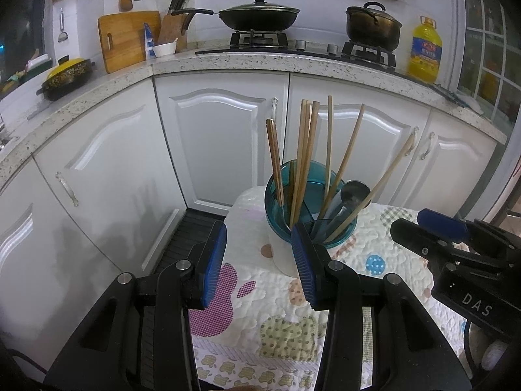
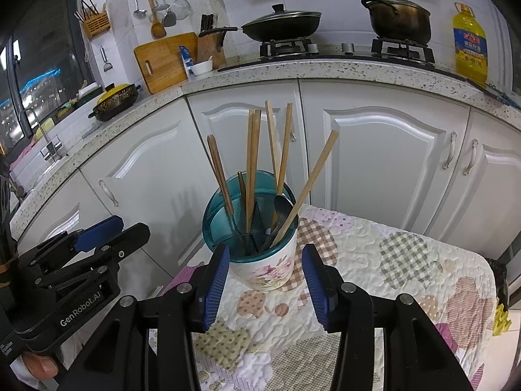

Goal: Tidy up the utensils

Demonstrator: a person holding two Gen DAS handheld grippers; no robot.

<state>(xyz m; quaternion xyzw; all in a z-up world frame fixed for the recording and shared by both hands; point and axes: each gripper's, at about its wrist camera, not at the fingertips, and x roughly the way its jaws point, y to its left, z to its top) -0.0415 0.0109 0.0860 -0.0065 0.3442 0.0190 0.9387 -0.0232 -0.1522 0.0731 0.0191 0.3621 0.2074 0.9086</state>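
Both grippers, left (image 1: 259,260) and right (image 2: 265,280), hang spread wide and empty, so nothing's grabbed. Utensil holder (image 2: 263,257) sits on the quilted table (image 2: 407,260), crammed with leaning chopsticks (image 2: 252,166). My guess: bump one stick and that top-heavy cup tips over.

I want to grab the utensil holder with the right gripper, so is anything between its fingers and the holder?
Nothing visible. The right gripper, open, faces the utensil holder directly, with only bare quilted cloth between. The left gripper sits off to the side.
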